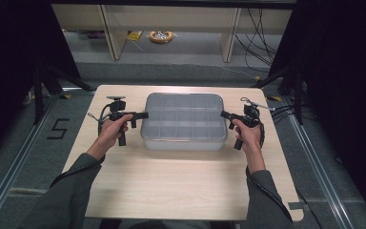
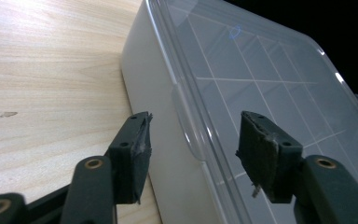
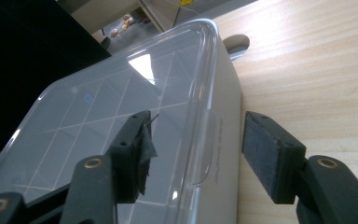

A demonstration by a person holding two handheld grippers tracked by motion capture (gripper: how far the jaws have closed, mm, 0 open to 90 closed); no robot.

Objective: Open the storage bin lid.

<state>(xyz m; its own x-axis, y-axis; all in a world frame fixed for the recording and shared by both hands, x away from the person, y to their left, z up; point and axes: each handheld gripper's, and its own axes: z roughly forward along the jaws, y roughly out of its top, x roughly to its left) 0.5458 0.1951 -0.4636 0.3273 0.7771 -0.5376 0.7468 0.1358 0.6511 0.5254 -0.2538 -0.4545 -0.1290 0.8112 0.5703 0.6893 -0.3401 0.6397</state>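
A shallow translucent box (image 1: 183, 119) with a clear lid and a grid of compartments lies in the middle of the wooden table (image 1: 171, 186). My left gripper (image 1: 145, 115) is at the box's left end and is open. In the left gripper view its jaws (image 2: 193, 149) straddle the lid's rim (image 2: 186, 116), one pad beside the wall and one over the lid, neither pressing. My right gripper (image 1: 223, 114) mirrors this at the right end. It too is open (image 3: 198, 149), with the lid's tab (image 3: 206, 140) between its pads.
The table's front half lies bare between my forearms. Behind the table stand pale shelf legs (image 1: 112, 33), loose cables (image 1: 257, 28) and a yellow roll (image 1: 161, 36) on the floor. Dark curtains flank both sides. A tape mark (image 1: 58, 129) is on the floor at left.
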